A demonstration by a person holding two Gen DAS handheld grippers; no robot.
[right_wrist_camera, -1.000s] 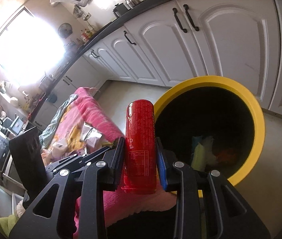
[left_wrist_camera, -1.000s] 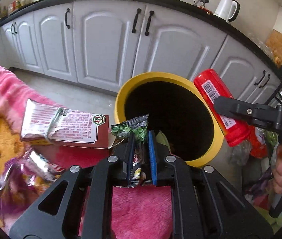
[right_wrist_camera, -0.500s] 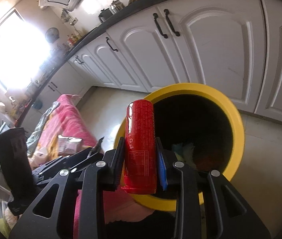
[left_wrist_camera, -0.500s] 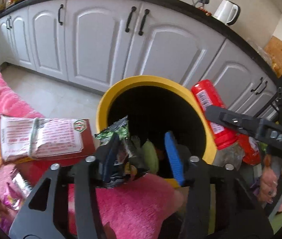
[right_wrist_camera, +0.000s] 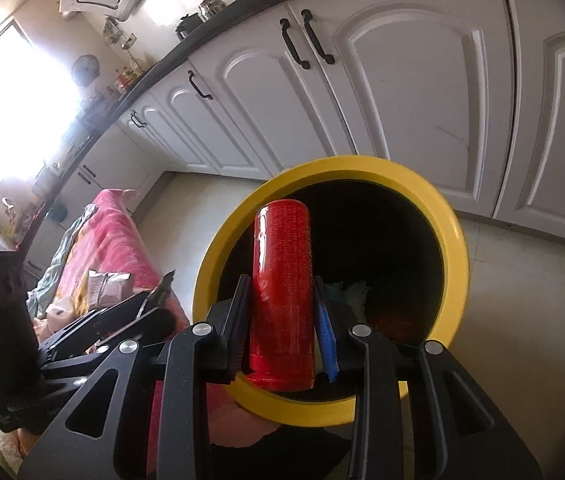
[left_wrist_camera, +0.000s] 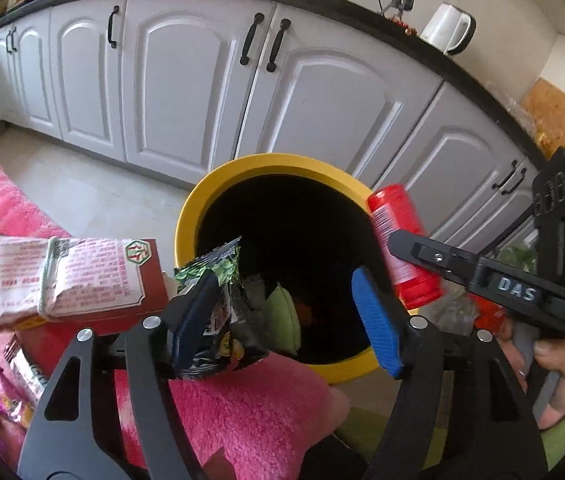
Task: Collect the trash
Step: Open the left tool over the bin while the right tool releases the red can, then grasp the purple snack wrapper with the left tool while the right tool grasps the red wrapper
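A yellow-rimmed trash bin (left_wrist_camera: 202, 200) with a dark inside stands on the floor; it also shows in the right wrist view (right_wrist_camera: 456, 248). My left gripper (left_wrist_camera: 286, 312) is open wide at the bin's near edge. A dark green snack wrapper (left_wrist_camera: 222, 300) still leans against its left finger, over the rim. My right gripper (right_wrist_camera: 282, 320) is shut on a red cylindrical can (right_wrist_camera: 282, 280) and holds it upright over the bin's mouth. The can also shows in the left wrist view (left_wrist_camera: 402, 248).
A red and white paper pack (left_wrist_camera: 66, 276) lies on a pink blanket (left_wrist_camera: 242, 408) left of the bin, with more wrappers (left_wrist_camera: 14, 392) near it. White cabinets (left_wrist_camera: 186, 80) stand behind the bin. Trash (left_wrist_camera: 282, 316) lies inside it.
My left gripper has opened, letting go of the green wrapper at the bin's edge. My right gripper has carried the red can over the bin's mouth.
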